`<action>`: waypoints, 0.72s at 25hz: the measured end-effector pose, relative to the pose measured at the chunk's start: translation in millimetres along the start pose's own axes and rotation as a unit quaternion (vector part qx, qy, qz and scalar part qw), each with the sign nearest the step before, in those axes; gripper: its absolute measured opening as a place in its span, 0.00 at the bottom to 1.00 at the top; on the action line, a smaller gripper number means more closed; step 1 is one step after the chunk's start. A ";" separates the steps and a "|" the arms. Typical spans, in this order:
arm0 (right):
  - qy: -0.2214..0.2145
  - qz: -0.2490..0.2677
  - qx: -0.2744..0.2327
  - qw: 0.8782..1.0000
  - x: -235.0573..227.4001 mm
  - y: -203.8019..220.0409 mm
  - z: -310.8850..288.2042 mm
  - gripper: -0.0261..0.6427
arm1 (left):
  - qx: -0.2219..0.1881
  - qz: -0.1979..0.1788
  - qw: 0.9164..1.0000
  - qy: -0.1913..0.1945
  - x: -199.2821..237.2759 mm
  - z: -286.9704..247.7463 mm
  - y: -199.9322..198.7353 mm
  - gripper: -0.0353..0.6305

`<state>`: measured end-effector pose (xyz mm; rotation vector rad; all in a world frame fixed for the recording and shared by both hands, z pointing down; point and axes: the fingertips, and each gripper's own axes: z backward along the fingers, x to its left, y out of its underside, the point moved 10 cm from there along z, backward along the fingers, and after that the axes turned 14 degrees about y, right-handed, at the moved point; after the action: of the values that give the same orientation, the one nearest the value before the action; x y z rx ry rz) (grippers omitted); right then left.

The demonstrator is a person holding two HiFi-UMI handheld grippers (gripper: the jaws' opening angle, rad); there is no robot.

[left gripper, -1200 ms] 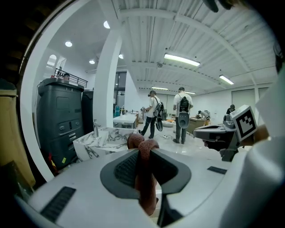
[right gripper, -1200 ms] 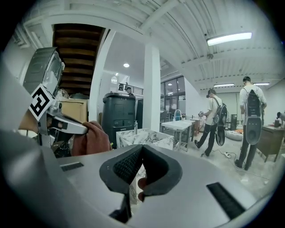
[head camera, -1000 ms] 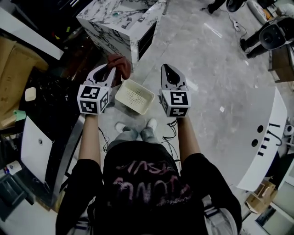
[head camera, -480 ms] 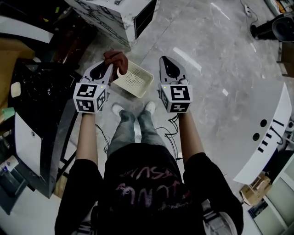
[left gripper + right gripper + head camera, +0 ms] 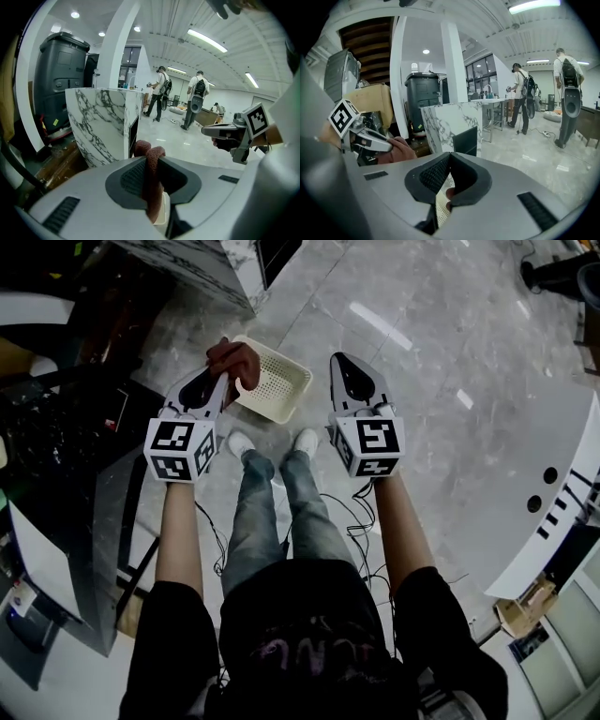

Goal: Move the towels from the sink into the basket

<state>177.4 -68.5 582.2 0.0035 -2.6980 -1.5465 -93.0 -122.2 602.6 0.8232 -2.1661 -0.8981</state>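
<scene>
My left gripper (image 5: 221, 377) is shut on a reddish-brown towel (image 5: 236, 362), which bunches out past its tips. In the left gripper view the towel (image 5: 152, 174) hangs pinched between the dark pads. It is held over the near-left rim of a cream perforated basket (image 5: 278, 390) on the floor. The basket holds nothing that I can see. My right gripper (image 5: 338, 360) is level with the left one, to the right of the basket. Its tips meet with nothing between them (image 5: 448, 155). That view also shows the towel (image 5: 396, 151) at the left.
A marble-patterned cabinet (image 5: 192, 261) stands just beyond the basket. A black counter (image 5: 66, 442) runs along my left and a white curved panel (image 5: 561, 512) along my right. Cables (image 5: 352, 517) trail by the person's feet. People (image 5: 196, 99) stand far off.
The person has stepped closer to the basket, feet now near its front edge. The left gripper carried the towel from short of the basket to over its near-left rim. Both grips are unchanged.
</scene>
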 end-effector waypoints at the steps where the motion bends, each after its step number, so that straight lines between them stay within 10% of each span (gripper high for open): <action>1: 0.000 -0.001 0.002 1.000 0.2 7.0 -4.2 0.06 | 0.003 0.002 1.000 0.001 3.1 -6.6 8.3 0.17; 18: -0.010 -0.005 0.056 0.998 -12.5 192.5 -89.0 0.06 | 0.045 0.013 0.999 0.020 56.2 -131.5 170.9 0.17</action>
<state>195.1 -47.7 792.9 0.0046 -2.8000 -1.4018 -79.1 -114.1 824.9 0.8475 -2.1904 -0.7692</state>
